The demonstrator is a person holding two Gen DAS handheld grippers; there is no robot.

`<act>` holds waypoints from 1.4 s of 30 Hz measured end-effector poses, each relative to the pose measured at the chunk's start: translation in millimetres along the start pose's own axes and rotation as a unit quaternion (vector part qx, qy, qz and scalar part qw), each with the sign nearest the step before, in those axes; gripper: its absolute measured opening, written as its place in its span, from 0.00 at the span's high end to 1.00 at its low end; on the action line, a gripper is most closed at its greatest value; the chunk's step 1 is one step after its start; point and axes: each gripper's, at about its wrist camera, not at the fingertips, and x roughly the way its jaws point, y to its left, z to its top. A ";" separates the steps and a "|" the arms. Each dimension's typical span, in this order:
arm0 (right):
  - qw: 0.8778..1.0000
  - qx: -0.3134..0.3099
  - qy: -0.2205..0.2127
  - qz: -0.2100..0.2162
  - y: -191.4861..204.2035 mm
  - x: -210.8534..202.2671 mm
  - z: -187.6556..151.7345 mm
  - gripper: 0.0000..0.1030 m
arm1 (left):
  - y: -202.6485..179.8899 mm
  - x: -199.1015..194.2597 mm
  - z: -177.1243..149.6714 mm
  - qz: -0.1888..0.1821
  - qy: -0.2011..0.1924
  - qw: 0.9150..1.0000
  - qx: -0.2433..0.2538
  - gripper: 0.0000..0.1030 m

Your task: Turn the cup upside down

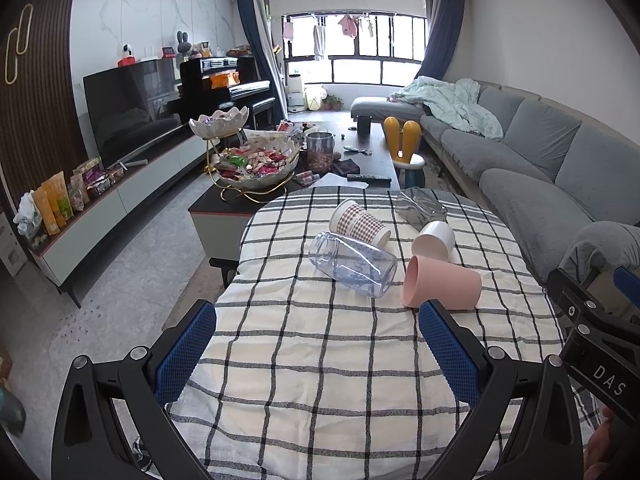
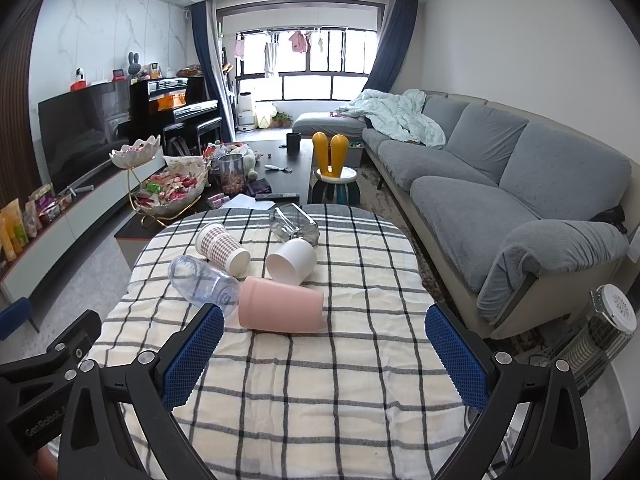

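Note:
Several cups lie on their sides on a checked tablecloth (image 1: 320, 360): a pink cup (image 1: 442, 283) (image 2: 280, 306), a white cup (image 1: 434, 241) (image 2: 292, 261), a checked paper cup (image 1: 359, 222) (image 2: 221, 247), a clear plastic cup (image 1: 354, 265) (image 2: 204, 280) and a grey glass one (image 1: 420, 208) (image 2: 296, 223). My left gripper (image 1: 318, 354) is open and empty, short of the cups. My right gripper (image 2: 324, 356) is open and empty, just before the pink cup; part of it shows at the right of the left wrist view (image 1: 592, 332).
Behind the table stands a dark coffee table (image 1: 376, 160) with a snack bowl stand (image 1: 256, 160) and a jar. A grey sofa (image 2: 500, 184) runs along the right. A TV cabinet (image 1: 120, 192) lines the left wall. A heater (image 2: 600, 332) stands right of the table.

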 end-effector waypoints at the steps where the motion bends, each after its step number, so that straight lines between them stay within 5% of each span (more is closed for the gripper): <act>1: 1.000 0.000 0.000 0.000 0.1 -0.1 -0.4 0.01 | -0.5 -0.4 0.8 0.000 0.000 1.000 0.000 0.00; 17: 0.999 -0.032 -0.008 0.020 14.6 23.9 10.2 0.01 | 2.2 11.9 5.1 0.041 0.012 0.999 -0.016 0.00; 26: 0.993 -0.093 -0.006 0.079 38.2 53.5 45.8 0.01 | 12.9 29.5 16.1 0.091 0.016 0.994 -0.065 0.00; 35: 0.966 -0.161 0.064 0.194 72.9 124.3 77.7 0.01 | 34.3 55.3 24.3 0.182 0.029 0.970 -0.157 0.00; 42: 0.938 -0.231 0.125 0.227 115.5 175.5 85.8 0.01 | 47.4 74.0 24.9 0.218 0.033 0.952 -0.212 0.00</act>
